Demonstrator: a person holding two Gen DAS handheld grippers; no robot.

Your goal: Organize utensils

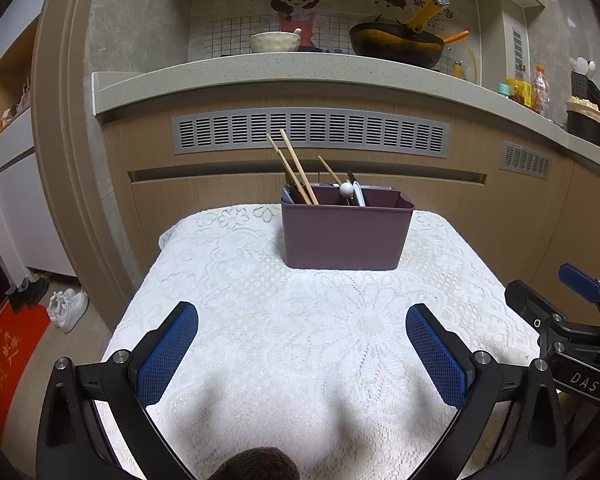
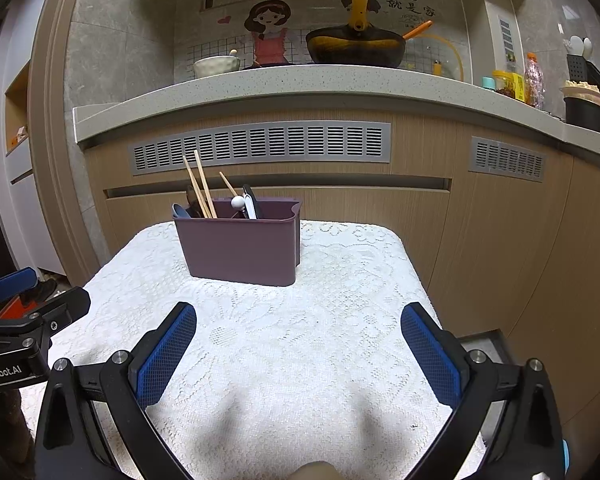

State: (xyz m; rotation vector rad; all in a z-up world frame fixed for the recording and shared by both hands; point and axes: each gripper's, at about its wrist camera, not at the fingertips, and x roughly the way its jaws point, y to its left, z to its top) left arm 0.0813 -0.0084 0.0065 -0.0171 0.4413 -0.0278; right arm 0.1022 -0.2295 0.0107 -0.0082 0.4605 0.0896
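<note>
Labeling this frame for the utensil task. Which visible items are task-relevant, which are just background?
Task-relevant:
- purple caddy on the lace tablecloth
- chopsticks standing in it
- white-knobbed utensil in it
- left gripper and right gripper, both open and empty

Background:
- black wok on the counter
- white bowl
- bottles
- white shoes on the floor

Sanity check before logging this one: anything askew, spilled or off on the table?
Nothing stands out. The purple utensil holder sits upright on the lace tablecloth, with chopsticks and other utensils leaning inside it. No loose utensils or spills show on the cloth. Left gripper and right gripper are both open and empty.
</note>
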